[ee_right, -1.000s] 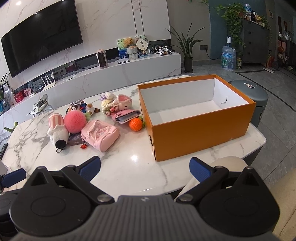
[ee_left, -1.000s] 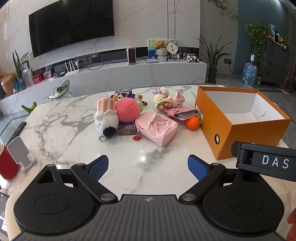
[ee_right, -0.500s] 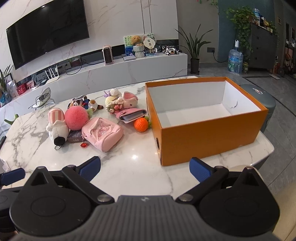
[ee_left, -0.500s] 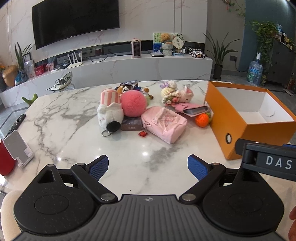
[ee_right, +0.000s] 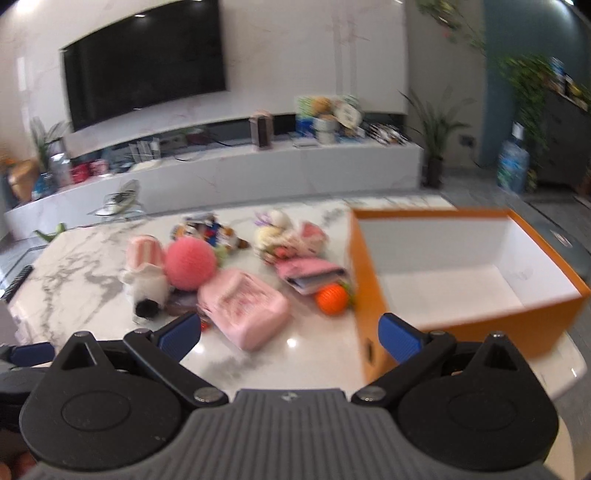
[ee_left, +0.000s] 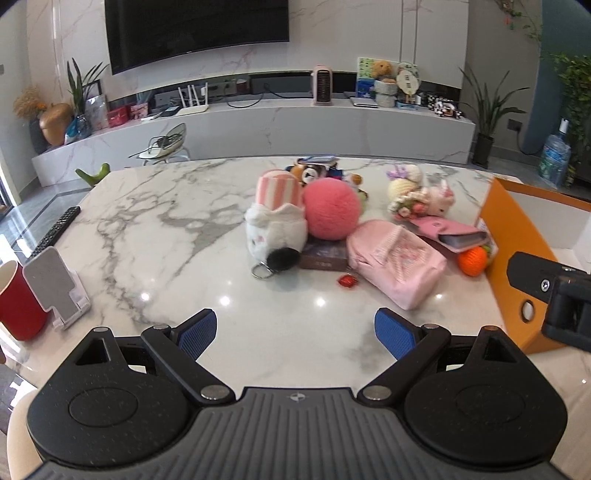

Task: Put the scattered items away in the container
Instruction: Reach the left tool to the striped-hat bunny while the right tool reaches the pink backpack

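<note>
Both grippers spread wide, holding nothing, above marble bench with toy clutter and orange box.

Left wrist view: left gripper [ee_left: 295,328] released over bare bench [ee_left: 166,229]; pink ball [ee_left: 331,208], striped plush [ee_left: 276,221], pink pouch [ee_left: 397,260], wallet [ee_left: 448,233] and orange ball [ee_left: 472,260] clustered mid-bench, box [ee_left: 502,236] at right, touching orange ball. Right wrist view, blurred: right gripper [ee_right: 290,332] released, near pouch [ee_right: 243,306]; box [ee_right: 469,325] open, white inside, nothing seen in it.

Home living room: wall television [ee_left: 195,29], houseplants [ee_left: 487,107].
</note>
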Tool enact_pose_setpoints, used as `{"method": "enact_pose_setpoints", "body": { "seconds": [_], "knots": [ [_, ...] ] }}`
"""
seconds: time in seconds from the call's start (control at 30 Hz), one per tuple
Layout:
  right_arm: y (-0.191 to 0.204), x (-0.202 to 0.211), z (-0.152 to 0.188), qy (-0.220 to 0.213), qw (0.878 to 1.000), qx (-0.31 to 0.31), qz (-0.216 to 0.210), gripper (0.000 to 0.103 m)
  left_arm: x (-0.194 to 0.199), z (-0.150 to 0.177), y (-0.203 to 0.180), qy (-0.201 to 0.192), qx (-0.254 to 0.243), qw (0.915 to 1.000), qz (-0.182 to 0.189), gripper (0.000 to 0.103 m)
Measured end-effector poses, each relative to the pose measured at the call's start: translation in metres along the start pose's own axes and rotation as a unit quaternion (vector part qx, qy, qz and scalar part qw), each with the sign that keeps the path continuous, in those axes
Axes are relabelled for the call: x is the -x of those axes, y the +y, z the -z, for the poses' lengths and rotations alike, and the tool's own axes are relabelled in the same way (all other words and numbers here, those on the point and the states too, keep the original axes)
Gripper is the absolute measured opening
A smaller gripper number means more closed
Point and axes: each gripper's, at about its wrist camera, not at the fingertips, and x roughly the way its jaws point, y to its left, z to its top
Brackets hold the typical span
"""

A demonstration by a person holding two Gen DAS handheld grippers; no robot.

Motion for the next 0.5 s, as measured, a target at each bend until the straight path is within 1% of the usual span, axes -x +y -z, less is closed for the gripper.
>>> {"method": "enact_pose_setpoints", "body": {
  "seconds": [0.1, 0.23, 0.33, 0.5],
  "knots": [
    [0.010, -0.013, -0.004, -0.006, 1.000, 0.025, -0.013, 0.103, -0.011, -0.005, 0.004, 0.001, -0.001, 1.0000, -0.009, 0.103],
    [0.015, -0.034, -0.007, -0.005, 0.999, 0.034, -0.029, 0.103, -0.027, -0.011, 0.010, 0.008, 0.006, 0.9997, -0.020, 0.103],
    [0.018, -0.053, -0.010, 0.010, 0.998, 0.039, -0.038, 0.103, -0.041, -0.014, 0.012, 0.015, 0.006, 0.9996, -0.023, 0.103],
    [0.023, -0.081, -0.013, 0.038, 0.996, 0.048, -0.064, 0.103, -0.065, -0.017, 0.013, 0.026, -0.008, 0.9991, -0.032, 0.103]
  ]
}}
